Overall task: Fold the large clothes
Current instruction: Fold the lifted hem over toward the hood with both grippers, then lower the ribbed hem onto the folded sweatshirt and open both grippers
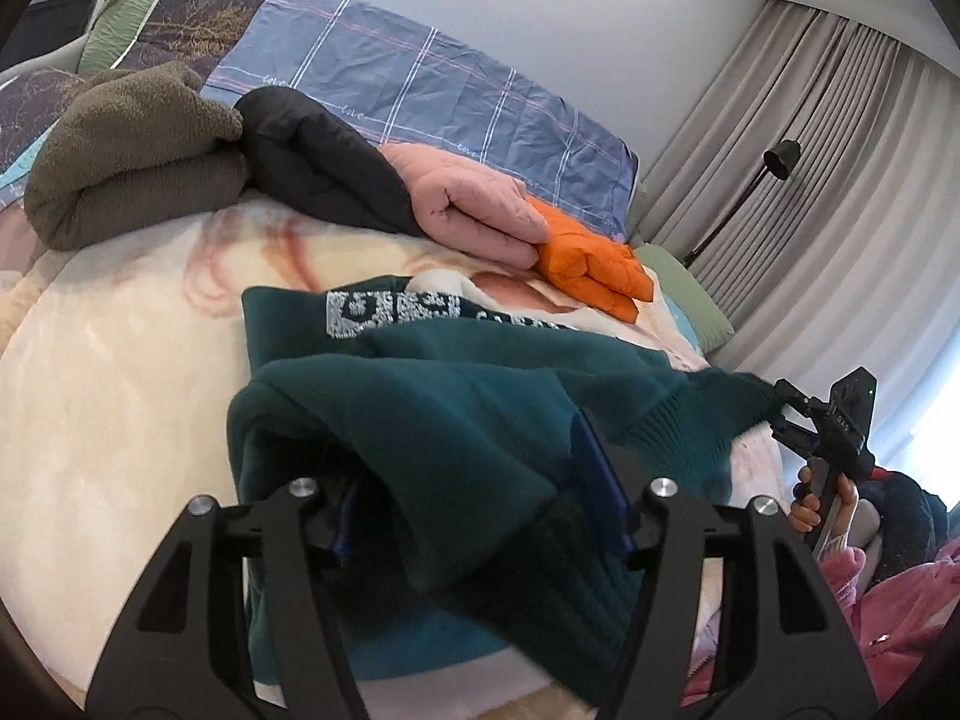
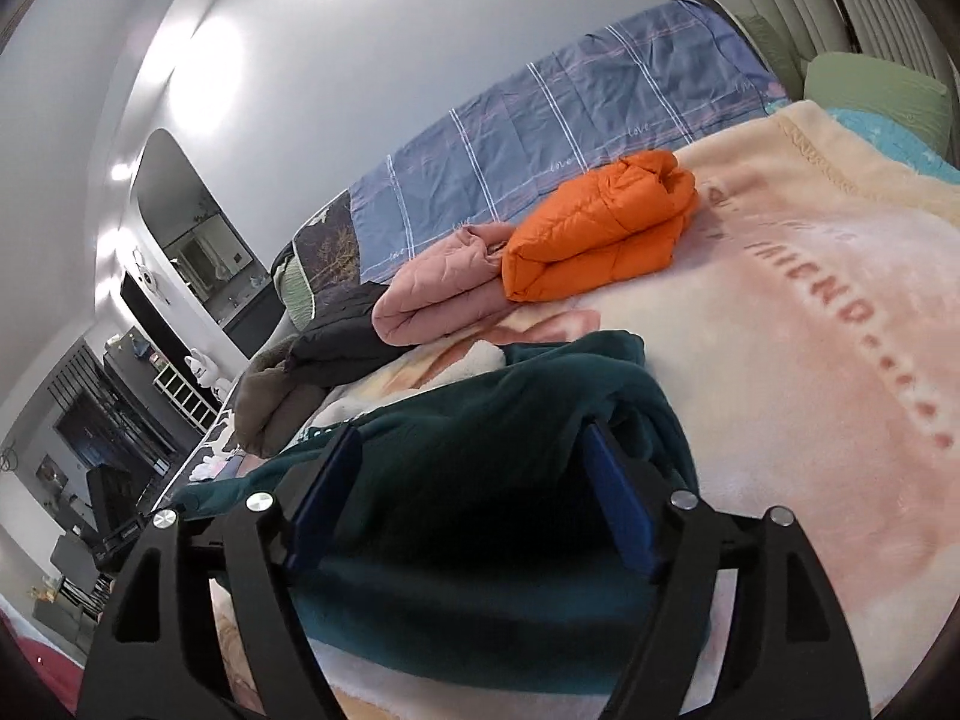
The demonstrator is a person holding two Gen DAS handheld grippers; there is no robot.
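Observation:
A dark green sweatshirt (image 1: pixel 432 396) with white print lies on the cream blanket (image 1: pixel 120 396) of a bed, partly folded. Its fabric is bunched between the wide-apart blue pads of my left gripper (image 1: pixel 474 498). In the left wrist view my right gripper (image 1: pixel 780 414) pinches the ribbed hem at the right and holds it up. In the right wrist view the sweatshirt (image 2: pixel 480 420) fills the space between the blue pads of my right gripper (image 2: pixel 468 480), which stand apart around the cloth.
Folded clothes lie in a row at the back: a brown fleece (image 1: pixel 126 162), a black jacket (image 1: pixel 324 162), a pink jacket (image 1: pixel 474 204) and an orange jacket (image 1: pixel 594 264). A blue checked quilt (image 1: pixel 420 78) lies behind. Curtains (image 1: pixel 810 150) and a lamp (image 1: pixel 780 159) stand right.

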